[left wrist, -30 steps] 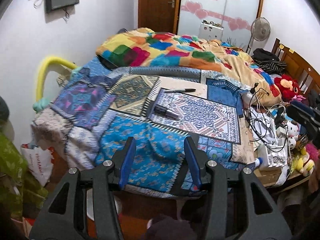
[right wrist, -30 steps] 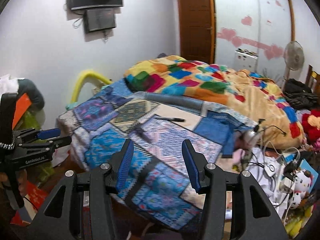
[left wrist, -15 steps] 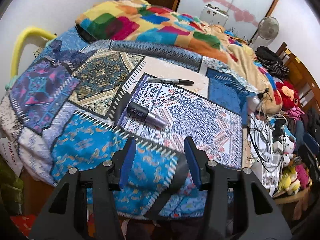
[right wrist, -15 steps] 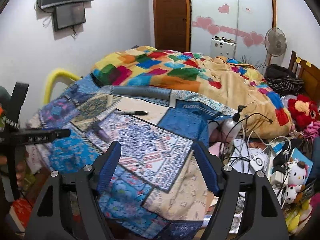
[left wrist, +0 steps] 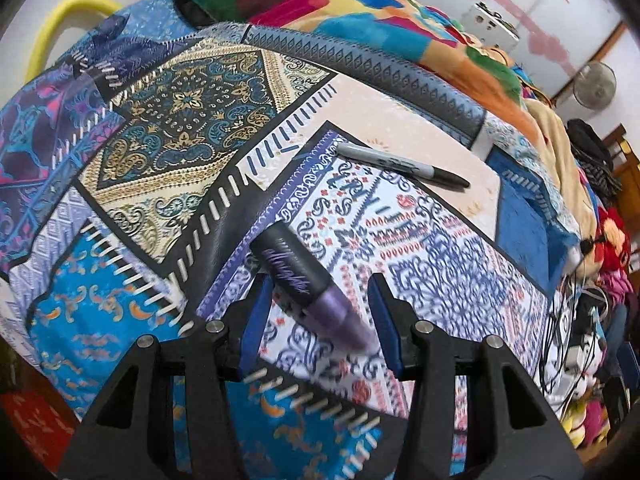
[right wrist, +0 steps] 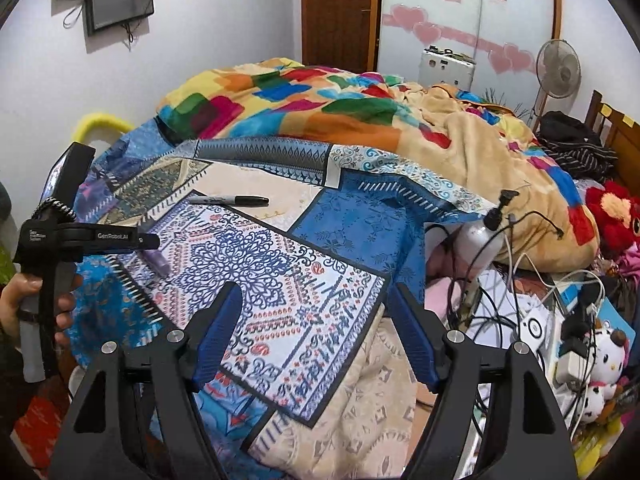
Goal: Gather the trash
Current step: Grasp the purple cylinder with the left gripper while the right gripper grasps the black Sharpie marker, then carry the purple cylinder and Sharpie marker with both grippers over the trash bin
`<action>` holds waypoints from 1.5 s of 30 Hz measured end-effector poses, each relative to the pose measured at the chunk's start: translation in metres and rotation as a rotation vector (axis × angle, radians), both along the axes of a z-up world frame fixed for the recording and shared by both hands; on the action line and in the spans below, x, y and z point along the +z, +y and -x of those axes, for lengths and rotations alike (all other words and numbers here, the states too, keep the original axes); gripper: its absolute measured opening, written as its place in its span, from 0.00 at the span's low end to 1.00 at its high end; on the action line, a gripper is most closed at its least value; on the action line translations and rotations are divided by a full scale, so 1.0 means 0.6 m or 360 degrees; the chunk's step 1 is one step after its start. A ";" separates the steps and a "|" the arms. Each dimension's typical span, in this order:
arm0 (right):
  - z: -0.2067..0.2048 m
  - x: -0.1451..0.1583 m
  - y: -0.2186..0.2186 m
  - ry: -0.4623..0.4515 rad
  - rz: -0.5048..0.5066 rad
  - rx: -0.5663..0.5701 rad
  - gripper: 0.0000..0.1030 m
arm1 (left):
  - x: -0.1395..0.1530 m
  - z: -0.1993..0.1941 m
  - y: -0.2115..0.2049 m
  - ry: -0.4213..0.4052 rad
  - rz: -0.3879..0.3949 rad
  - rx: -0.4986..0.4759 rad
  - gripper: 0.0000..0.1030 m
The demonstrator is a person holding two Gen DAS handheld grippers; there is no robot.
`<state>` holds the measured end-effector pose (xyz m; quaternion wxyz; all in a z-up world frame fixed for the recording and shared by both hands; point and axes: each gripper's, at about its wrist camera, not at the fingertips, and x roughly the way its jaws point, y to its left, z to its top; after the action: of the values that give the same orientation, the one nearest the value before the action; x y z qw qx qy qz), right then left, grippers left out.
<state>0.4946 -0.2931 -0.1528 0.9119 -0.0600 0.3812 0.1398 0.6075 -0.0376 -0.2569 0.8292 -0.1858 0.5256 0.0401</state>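
Note:
A black and purple cosmetic tube (left wrist: 298, 280) lies slantwise on the patterned bedspread (left wrist: 440, 264). My left gripper (left wrist: 318, 286) hangs just over it, open, with the tube's purple end between its blue pads; neither pad presses on it. A black marker (left wrist: 400, 165) lies farther back on a cream patch. In the right wrist view the left gripper (right wrist: 146, 242) comes in from the left, held by a hand (right wrist: 16, 296), with the tube (right wrist: 158, 262) under its tip and the marker (right wrist: 228, 200) behind. My right gripper (right wrist: 316, 296) is open and empty over the bedspread's near edge.
A colourful blanket (right wrist: 320, 108) is heaped at the back of the bed. To the right lie tangled cables (right wrist: 520, 292), a white pump bottle (right wrist: 478, 240) and plush toys (right wrist: 604, 348). A fan (right wrist: 558, 70) stands by the wardrobe, and a yellow tube (right wrist: 96, 124) arches at the wall.
My left gripper has come down and forward over the bed until the tube sits between its fingers. The right gripper's jaws have widened and it has moved closer to the bed.

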 end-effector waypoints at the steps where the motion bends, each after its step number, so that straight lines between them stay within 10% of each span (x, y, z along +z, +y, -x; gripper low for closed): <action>1: -0.008 -0.003 0.003 0.0002 -0.0004 0.0017 0.70 | -0.005 -0.003 0.000 0.0001 0.0015 0.0002 0.47; 5: -0.038 -0.010 0.019 0.0017 -0.0037 0.0099 0.70 | -0.012 -0.010 -0.014 -0.0044 -0.0089 -0.0029 0.28; 19: -0.218 -0.072 0.163 0.0234 -0.0074 0.0544 0.70 | 0.060 0.035 0.025 -0.0350 -0.0302 -0.0154 0.26; 32: -0.282 -0.143 0.253 0.0354 0.0039 0.0589 0.68 | 0.065 0.058 0.065 -0.0374 -0.0238 -0.0170 0.26; 35: -0.268 -0.146 0.260 0.0301 0.0169 0.0576 0.57 | 0.061 0.062 0.061 -0.0368 -0.0254 -0.0181 0.26; 39: -0.256 -0.138 0.258 0.0359 0.0101 0.0593 0.11 | 0.062 0.073 0.053 -0.0356 -0.0245 -0.0196 0.26; 45: -0.208 -0.128 0.266 0.0342 0.0115 0.0550 0.10 | 0.091 0.098 0.043 -0.0372 -0.0265 -0.0221 0.24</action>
<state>0.6195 -0.1335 -0.2297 0.8257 -0.1419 0.4651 0.2859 0.5487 -0.0116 -0.2023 0.8981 -0.0831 0.4319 0.0042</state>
